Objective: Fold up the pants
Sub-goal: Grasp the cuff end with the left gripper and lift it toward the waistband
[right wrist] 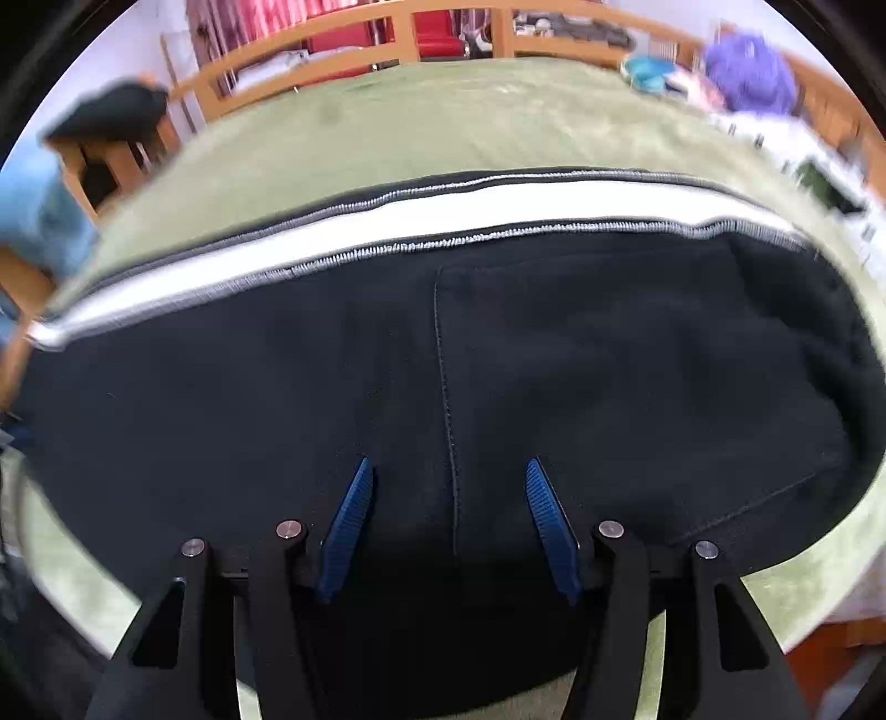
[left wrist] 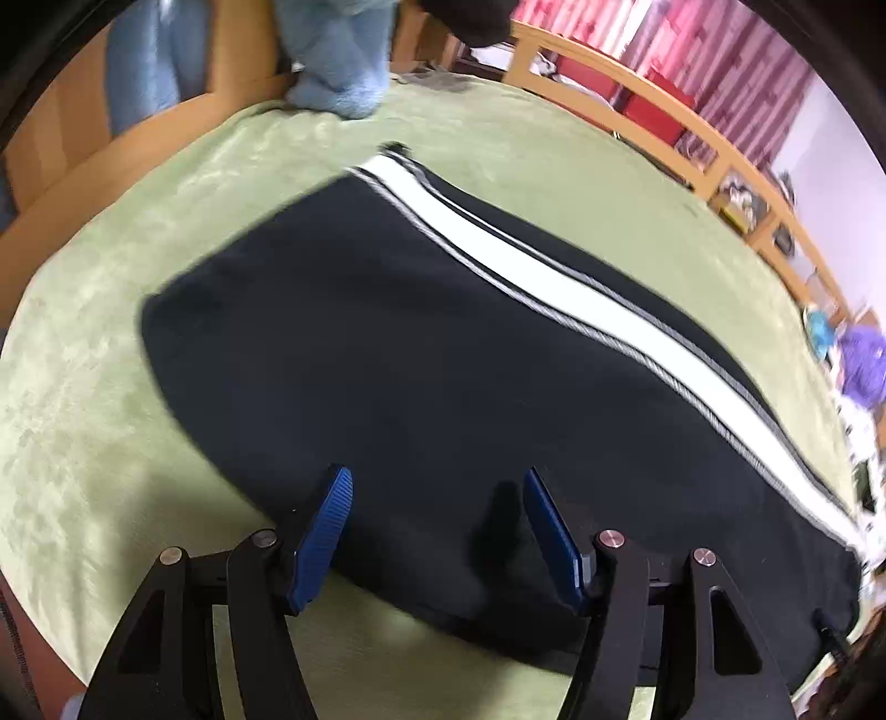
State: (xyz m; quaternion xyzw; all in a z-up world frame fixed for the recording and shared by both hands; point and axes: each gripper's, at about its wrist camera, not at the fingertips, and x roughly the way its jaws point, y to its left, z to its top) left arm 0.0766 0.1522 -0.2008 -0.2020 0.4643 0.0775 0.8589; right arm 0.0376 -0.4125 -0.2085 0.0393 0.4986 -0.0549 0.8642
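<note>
Both tongs gape wide over the pants, gripping nothing.

Left gripper [left wrist: 437, 482]: blue pads [left wrist: 324, 534] spread apart above the near hem of the black pants [left wrist: 387, 354], no cloth between them. Pants lie flat on the green cover [left wrist: 99, 343], white stripe [left wrist: 554, 288] along their far side. Right gripper [right wrist: 449, 471]: pads [right wrist: 349, 520] likewise spread, straddling a stitched seam [right wrist: 446, 399], holding nothing. Wooden rail [right wrist: 354, 33] beyond the cover; purple item [right wrist: 747, 72] at far right, blurred.

You're in a home bedroom: a green blanket [left wrist: 498, 127] inside a wooden bed rail [right wrist: 343, 27], pink striped curtains [left wrist: 736, 50] behind
</note>
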